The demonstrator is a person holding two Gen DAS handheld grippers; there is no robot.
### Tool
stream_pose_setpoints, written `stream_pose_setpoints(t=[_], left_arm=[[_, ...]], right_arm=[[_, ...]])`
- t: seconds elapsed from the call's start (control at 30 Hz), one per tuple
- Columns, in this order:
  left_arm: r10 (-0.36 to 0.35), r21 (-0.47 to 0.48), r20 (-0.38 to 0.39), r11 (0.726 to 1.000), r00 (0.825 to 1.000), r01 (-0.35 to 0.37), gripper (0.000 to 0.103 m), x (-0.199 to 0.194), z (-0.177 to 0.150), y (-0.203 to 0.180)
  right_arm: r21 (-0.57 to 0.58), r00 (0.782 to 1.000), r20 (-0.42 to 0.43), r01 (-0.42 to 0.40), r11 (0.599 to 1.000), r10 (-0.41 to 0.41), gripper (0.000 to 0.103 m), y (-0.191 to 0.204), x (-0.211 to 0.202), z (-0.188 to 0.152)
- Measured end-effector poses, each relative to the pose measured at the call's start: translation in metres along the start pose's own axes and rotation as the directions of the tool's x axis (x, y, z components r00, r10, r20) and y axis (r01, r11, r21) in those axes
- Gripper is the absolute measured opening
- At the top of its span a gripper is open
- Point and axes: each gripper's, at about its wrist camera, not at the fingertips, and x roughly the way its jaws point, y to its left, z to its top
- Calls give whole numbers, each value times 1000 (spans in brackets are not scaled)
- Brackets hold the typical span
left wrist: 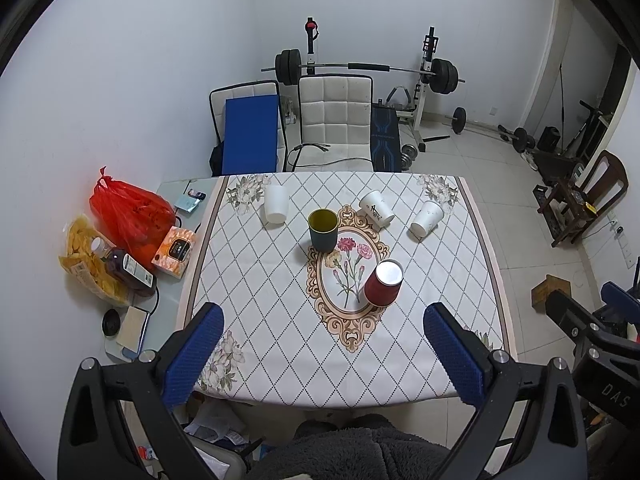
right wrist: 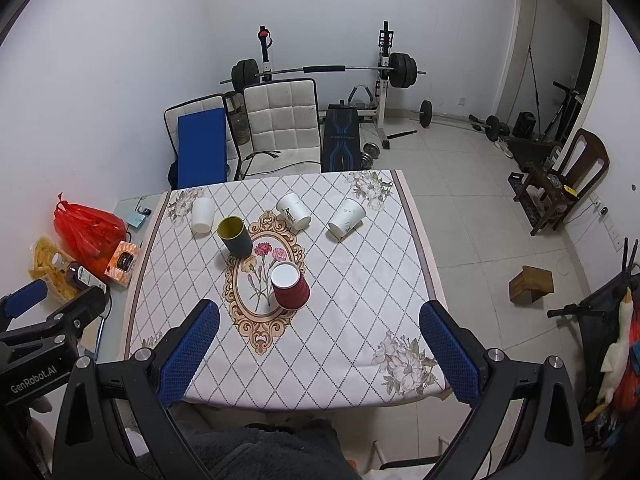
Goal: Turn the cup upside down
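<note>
cup positions and jaw state

we held the left gripper (left wrist: 324,344) and the right gripper (right wrist: 320,340) above the near edge of the bench (left wrist: 280,360); both sets of jaws stood wide open and held nothing, well apart from every cup.

the red cup (left wrist: 383,283) stood on the oval flower print near the bench middle, white face up. it was the cup nearest both grippers. we could not tell from either view whether that white face was the base or the inside of the cup.

the dark cup (left wrist: 323,230) with the yellow inside stood upright, mouth up, just behind the oval print.

three white cups lay further back:
- the left white cup (left wrist: 276,204) near the far left corner print;
- the middle white cup (left wrist: 376,209), tilted on its side, with dark marking on its wall;
- the right white cup (left wrist: 427,218), also on its side.

a red bag (left wrist: 128,216) and an orange box (left wrist: 176,252) sat left of the cloth.
</note>
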Motion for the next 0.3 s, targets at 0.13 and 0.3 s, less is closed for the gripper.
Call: stream_pose_setpoints(t=[0.13,0.3], left_arm=[[0,-1,-2,1000,1000,0,102,0,0,0],[-2,-1,-5,1000,1000,2,102,-1,1,-1]], right_arm=[[1,1000,2,-1,1000,1,102,1,0,0],[0,1000,-1,-3,1000,3,102,3,1,0]])
